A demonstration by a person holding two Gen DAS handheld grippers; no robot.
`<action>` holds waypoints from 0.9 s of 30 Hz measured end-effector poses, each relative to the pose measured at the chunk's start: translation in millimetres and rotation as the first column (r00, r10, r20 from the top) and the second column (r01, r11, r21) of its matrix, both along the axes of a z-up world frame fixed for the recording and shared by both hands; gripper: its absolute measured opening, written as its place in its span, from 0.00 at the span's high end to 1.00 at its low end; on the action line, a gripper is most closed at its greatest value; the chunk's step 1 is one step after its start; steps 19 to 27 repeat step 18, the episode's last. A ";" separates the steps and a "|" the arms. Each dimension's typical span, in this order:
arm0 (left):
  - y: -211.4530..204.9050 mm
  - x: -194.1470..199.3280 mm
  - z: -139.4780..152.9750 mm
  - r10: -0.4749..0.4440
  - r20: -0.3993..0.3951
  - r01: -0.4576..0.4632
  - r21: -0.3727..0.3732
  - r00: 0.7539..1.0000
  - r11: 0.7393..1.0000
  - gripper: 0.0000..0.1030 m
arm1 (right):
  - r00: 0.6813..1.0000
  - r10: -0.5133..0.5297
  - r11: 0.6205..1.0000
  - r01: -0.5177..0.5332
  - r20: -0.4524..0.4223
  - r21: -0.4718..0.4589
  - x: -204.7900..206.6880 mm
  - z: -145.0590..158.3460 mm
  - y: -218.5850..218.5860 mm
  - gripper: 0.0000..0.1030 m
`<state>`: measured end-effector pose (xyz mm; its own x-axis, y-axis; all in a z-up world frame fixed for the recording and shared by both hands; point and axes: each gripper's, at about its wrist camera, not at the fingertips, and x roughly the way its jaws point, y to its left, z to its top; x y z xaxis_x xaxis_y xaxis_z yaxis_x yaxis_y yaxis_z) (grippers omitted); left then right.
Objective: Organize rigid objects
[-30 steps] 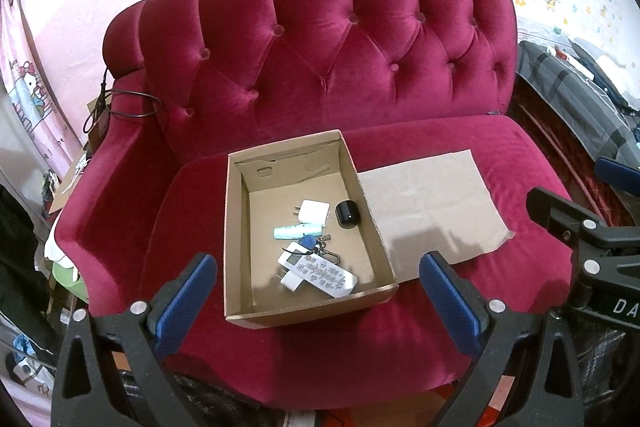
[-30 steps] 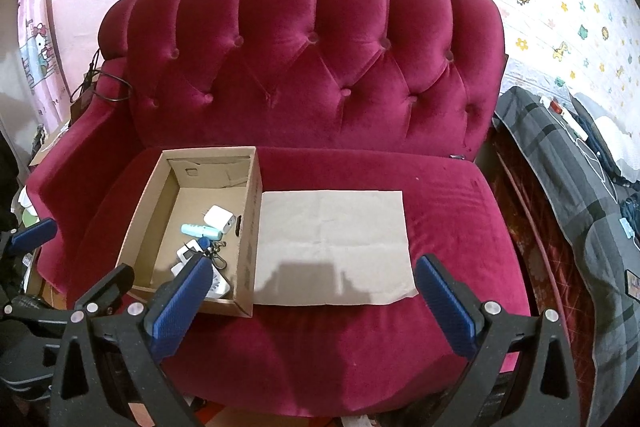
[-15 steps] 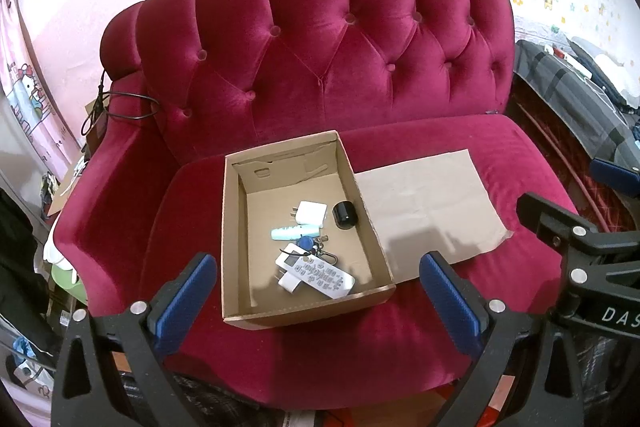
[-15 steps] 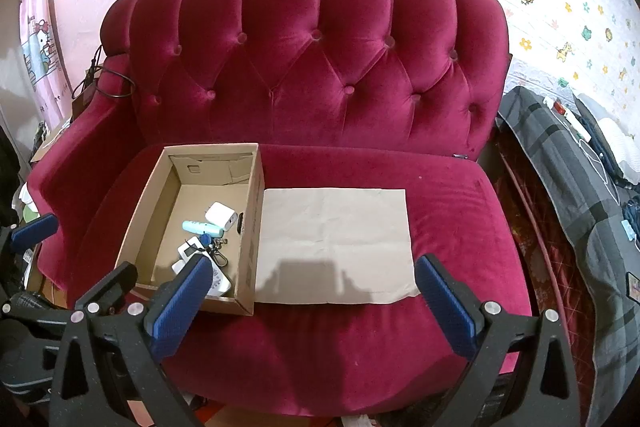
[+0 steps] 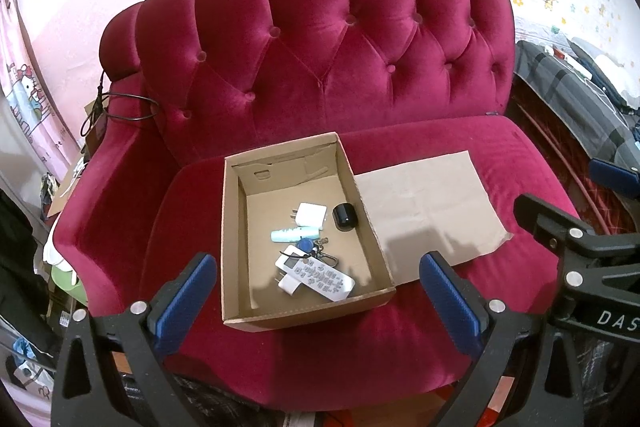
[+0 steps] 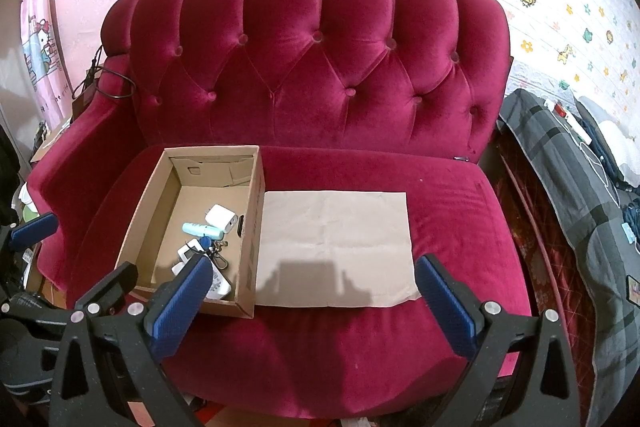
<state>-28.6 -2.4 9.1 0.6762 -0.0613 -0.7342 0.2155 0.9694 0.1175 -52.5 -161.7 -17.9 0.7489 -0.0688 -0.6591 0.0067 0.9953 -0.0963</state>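
Jaws of both the left gripper [image 5: 318, 291] and right gripper [image 6: 310, 293] stand apart, empty; advisable to descend squarely over the box [image 5: 362, 187], taking the remote [image 5: 320, 273] across its narrow width.

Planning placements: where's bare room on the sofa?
Free: the paper sheet right of the cardboard box, the seat beyond it, and the box's back half. Crowded: box front, around the remote, keys and charger.
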 end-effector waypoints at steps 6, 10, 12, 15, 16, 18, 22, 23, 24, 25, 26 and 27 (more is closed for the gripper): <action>1.2 1.7 0.6 0.000 -0.001 0.000 -0.002 1.000 1.000 0.00 | 1.000 0.000 1.000 0.000 0.004 0.003 0.4 -0.3 -0.3 0.00; 0.8 3.1 -1.1 -0.002 -0.007 0.002 -0.001 1.000 1.000 0.00 | 1.000 0.001 1.000 -0.001 -0.004 0.003 2.5 -0.7 -0.7 0.00; 0.4 4.0 -2.2 -0.003 -0.011 0.003 -0.003 1.000 1.000 0.00 | 1.000 0.000 1.000 0.000 -0.007 0.004 4.5 -1.0 -0.8 0.00; -0.2 6.0 -3.6 -0.003 -0.013 0.003 -0.004 1.000 1.000 0.00 | 1.000 0.001 1.000 -0.001 -0.008 0.006 6.8 -2.0 -1.2 0.00; -0.4 6.7 -4.3 -0.002 -0.016 0.002 -0.004 1.000 1.000 0.00 | 1.000 0.002 1.000 -0.002 -0.008 0.008 7.0 -3.4 -2.2 0.00; -1.7 7.9 -5.8 -0.002 -0.022 0.002 -0.005 1.000 1.000 0.00 | 1.000 0.001 1.000 -0.001 -0.012 0.012 8.6 -5.1 -3.5 0.00; -1.7 7.9 -5.8 -0.002 -0.022 0.002 -0.005 1.000 1.000 0.00 | 1.000 0.001 1.000 -0.001 -0.012 0.012 8.6 -5.1 -3.5 0.00; -1.7 7.9 -5.8 -0.002 -0.022 0.002 -0.005 1.000 1.000 0.00 | 1.000 0.001 1.000 -0.001 -0.012 0.012 8.6 -5.1 -3.5 0.00; -1.7 7.9 -5.8 -0.002 -0.022 0.002 -0.005 1.000 1.000 0.00 | 1.000 0.001 1.000 -0.001 -0.012 0.012 8.6 -5.1 -3.5 0.00; -1.7 7.9 -5.8 -0.002 -0.022 0.002 -0.005 1.000 1.000 0.00 | 1.000 0.001 1.000 -0.001 -0.012 0.012 8.6 -5.1 -3.5 0.00; -1.7 7.9 -5.8 -0.002 -0.022 0.002 -0.005 1.000 1.000 0.00 | 1.000 0.001 1.000 -0.001 -0.012 0.012 8.6 -5.1 -3.5 0.00; -1.7 7.9 -5.8 -0.002 -0.022 0.002 -0.005 1.000 1.000 0.00 | 1.000 0.001 1.000 -0.001 -0.012 0.012 8.6 -5.1 -3.5 0.00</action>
